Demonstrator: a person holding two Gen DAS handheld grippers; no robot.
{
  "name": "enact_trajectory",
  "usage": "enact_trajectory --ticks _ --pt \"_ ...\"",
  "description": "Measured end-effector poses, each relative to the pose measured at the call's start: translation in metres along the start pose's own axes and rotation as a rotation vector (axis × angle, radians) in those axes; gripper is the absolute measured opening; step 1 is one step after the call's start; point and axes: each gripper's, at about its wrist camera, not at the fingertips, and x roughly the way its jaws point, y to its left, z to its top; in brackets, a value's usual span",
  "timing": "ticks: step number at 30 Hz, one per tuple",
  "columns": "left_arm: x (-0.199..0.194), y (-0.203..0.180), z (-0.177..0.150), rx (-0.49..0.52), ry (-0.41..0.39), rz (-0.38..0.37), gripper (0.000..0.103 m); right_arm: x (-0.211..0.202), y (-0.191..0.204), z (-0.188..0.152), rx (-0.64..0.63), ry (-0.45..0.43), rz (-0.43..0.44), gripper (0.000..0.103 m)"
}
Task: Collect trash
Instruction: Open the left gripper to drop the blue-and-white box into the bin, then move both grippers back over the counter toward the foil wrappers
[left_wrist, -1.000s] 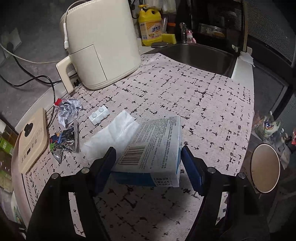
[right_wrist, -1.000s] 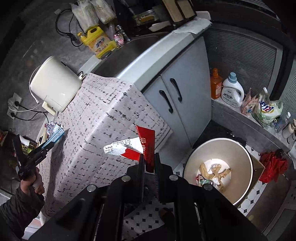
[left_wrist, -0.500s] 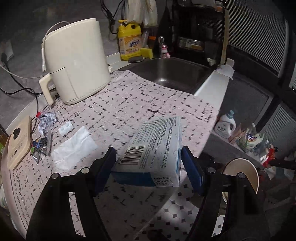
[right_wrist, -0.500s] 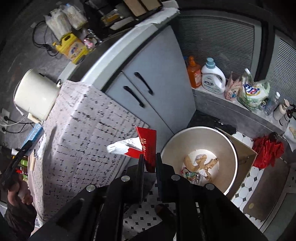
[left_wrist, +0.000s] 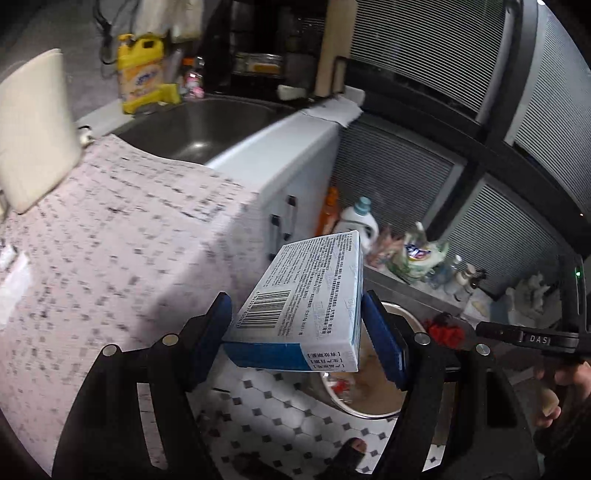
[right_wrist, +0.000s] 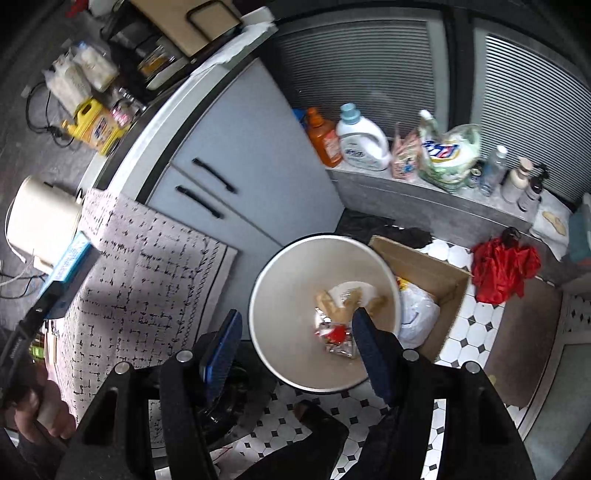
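Observation:
My left gripper (left_wrist: 297, 334) is shut on a blue-and-white cardboard box (left_wrist: 306, 295) with a barcode, held in the air past the counter edge, above the floor and beside the round bin (left_wrist: 369, 402). My right gripper (right_wrist: 295, 347) is open and empty, right above the round beige bin (right_wrist: 288, 295). A red-and-white wrapper (right_wrist: 334, 334) lies inside the bin with crumpled brown paper (right_wrist: 343, 301). The box and left gripper also show at the left in the right wrist view (right_wrist: 68, 260).
The counter with a patterned cloth (left_wrist: 110, 236) is on the left, with a cream appliance (left_wrist: 29, 122) and a sink (left_wrist: 199, 129) behind. A cardboard box (right_wrist: 424, 269) with a plastic bag stands beside the bin. Detergent bottles (right_wrist: 362, 140) line a ledge. A red cloth (right_wrist: 502, 266) lies on the floor.
My right gripper opened and the red-and-white wrapper dropped into the bin. My left gripper carried the box from over the counter to beyond its edge, toward the bin.

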Motion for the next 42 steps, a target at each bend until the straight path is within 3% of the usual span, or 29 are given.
enact_trajectory --ticks 8,12,15,22,27,30,37,42 --pt "0.052 -0.066 -0.011 0.051 0.090 -0.127 0.072 -0.041 -0.051 -0.007 0.081 -0.048 -0.040 0.062" --pt "0.088 -0.095 -0.023 0.077 0.190 -0.197 0.077 -0.060 -0.080 -0.014 0.116 -0.060 -0.079 0.062" --pt "0.111 -0.109 -0.035 0.076 0.239 -0.196 0.092 -0.073 -0.099 -0.018 0.132 -0.065 -0.104 0.062" --pt "0.108 -0.108 -0.046 -0.009 0.243 -0.204 0.094 -0.088 -0.116 -0.020 0.144 -0.079 -0.114 0.062" --pt "0.079 -0.085 -0.032 -0.078 0.180 -0.161 0.096 -0.081 -0.092 -0.011 0.113 -0.085 -0.068 0.062" --pt "0.055 -0.062 -0.022 -0.107 0.139 -0.158 0.097 -0.076 -0.069 -0.005 0.081 -0.086 -0.038 0.069" --pt "-0.001 0.008 -0.005 -0.157 0.048 -0.068 0.097 -0.069 0.011 0.010 -0.019 -0.121 0.045 0.091" --pt "-0.038 0.064 -0.003 -0.211 -0.001 -0.005 0.097 -0.064 0.074 0.019 -0.095 -0.157 0.075 0.095"
